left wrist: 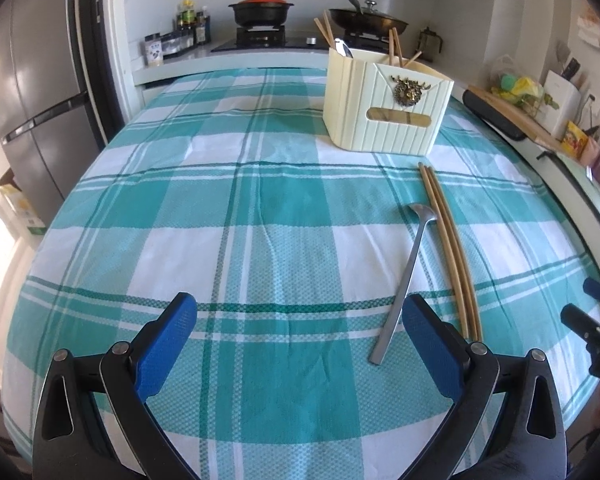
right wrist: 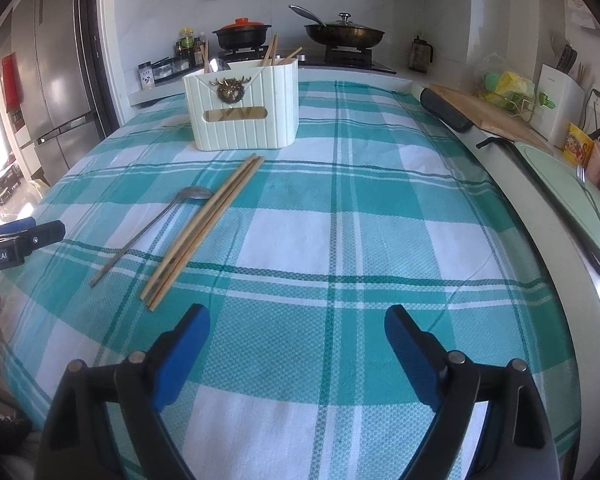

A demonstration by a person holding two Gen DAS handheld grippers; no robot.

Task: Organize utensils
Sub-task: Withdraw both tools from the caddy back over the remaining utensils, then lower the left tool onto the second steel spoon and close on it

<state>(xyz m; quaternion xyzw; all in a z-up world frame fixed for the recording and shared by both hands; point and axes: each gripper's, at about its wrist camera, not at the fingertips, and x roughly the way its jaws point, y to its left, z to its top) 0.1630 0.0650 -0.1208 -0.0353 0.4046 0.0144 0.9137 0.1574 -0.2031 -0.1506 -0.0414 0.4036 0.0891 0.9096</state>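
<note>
1. Two grippers, left gripper (left wrist: 300,320) and right gripper (right wrist: 297,328), hang released, grasping nothing.
2. Spoon (left wrist: 406,280) and chopsticks (left wrist: 452,252) lie together on the tablecloth (left wrist: 220,220) (near the holder (left wrist: 384,108), probably their destination).

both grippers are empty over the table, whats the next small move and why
Probably ease the left gripper forward and right to straddle the handle of the metal spoon, which lies loose on the teal checked tablecloth just beside its right finger. Both grippers are open and empty, and the cream ribbed utensil holder already holds a spoon and chopsticks.
</note>
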